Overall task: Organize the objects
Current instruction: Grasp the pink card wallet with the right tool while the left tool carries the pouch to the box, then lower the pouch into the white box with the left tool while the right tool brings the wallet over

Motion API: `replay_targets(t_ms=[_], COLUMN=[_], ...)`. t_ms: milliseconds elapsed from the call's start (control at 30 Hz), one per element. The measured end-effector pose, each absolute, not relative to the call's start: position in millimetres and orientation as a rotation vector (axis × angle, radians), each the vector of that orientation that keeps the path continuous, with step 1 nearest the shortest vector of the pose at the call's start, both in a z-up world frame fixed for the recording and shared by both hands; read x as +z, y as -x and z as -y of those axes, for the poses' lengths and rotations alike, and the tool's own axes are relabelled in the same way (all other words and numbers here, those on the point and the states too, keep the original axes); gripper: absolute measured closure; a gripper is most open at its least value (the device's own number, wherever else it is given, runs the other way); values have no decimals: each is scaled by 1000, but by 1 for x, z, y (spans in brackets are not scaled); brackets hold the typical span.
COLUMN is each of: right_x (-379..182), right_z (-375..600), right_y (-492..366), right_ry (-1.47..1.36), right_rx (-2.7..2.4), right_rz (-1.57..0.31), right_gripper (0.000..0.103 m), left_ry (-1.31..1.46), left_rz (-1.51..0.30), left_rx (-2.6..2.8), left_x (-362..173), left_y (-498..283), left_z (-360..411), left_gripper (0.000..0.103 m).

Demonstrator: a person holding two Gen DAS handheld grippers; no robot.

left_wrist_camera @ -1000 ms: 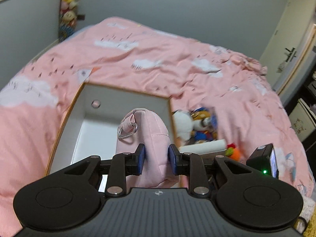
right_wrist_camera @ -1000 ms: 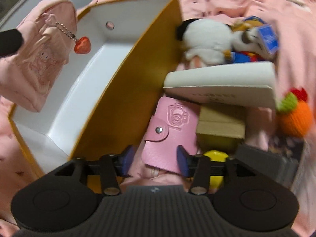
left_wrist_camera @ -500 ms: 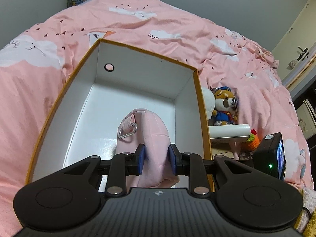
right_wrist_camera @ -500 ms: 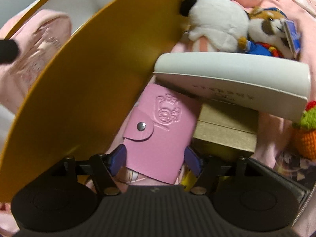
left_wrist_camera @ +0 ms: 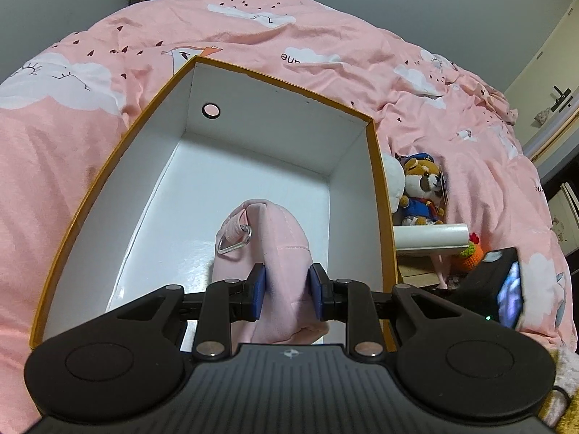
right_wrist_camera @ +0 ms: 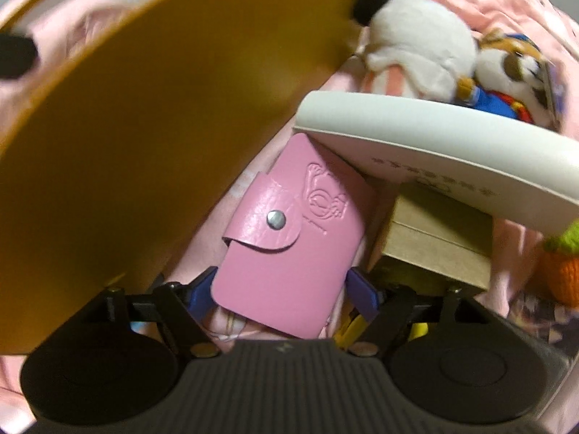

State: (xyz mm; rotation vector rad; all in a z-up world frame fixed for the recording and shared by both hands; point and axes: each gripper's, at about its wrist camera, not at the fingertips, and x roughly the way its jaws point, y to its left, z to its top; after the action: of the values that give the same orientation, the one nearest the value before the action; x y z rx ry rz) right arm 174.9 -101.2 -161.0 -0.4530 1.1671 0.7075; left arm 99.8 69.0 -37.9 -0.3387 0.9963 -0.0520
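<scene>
My left gripper (left_wrist_camera: 286, 294) is shut on a pale pink fabric pouch (left_wrist_camera: 267, 242) with a metal ring, held low inside the open orange box with a white interior (left_wrist_camera: 253, 137). My right gripper (right_wrist_camera: 286, 293) is open, its jaws on either side of a pink snap-button card wallet (right_wrist_camera: 289, 246) that lies on the bed beside the box's orange outer wall (right_wrist_camera: 144, 144). The wallet's far end is tucked under a white box (right_wrist_camera: 434, 144).
Right of the orange box lie a white plush (right_wrist_camera: 416, 43), a dog plush in blue (left_wrist_camera: 423, 188), a tan cardboard box (right_wrist_camera: 434, 242), a knitted orange toy (right_wrist_camera: 561, 275) and something yellow (right_wrist_camera: 354, 325). The pink duvet (left_wrist_camera: 325, 36) surrounds everything.
My left gripper has lowered the pouch deeper into the box. My right gripper has moved forward and opened wider, so its jaws now flank the pink wallet.
</scene>
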Motion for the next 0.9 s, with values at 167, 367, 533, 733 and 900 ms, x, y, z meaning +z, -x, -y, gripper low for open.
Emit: replay_targets(t_ms=[167,367,533,733,900], right_x=[-137,-112,-101,-124,-120], right_z=[122,160,175,136,145], right_y=[-180,-184,-195,-185,-196], right_ry=[315,53,-161,22,22], right_rx=[696,690,781,736,750], right_rz=[-1177,-1220,-1297,-1300,-1292], right_gripper=[57,77,82,72,72], left_ry=[326,357,504,528,473], left_rz=[-998,-1033,-1110,-1177,-1208], left_rx=[-70,-127,-253,-255,-174], left_x=[-37,-46,-64,-76,-71], left_y=[-98,-98,-105,-108,-105], left_z=[-66,-62,-64,-66,-71], left_gripper=[74,74,74,73,73])
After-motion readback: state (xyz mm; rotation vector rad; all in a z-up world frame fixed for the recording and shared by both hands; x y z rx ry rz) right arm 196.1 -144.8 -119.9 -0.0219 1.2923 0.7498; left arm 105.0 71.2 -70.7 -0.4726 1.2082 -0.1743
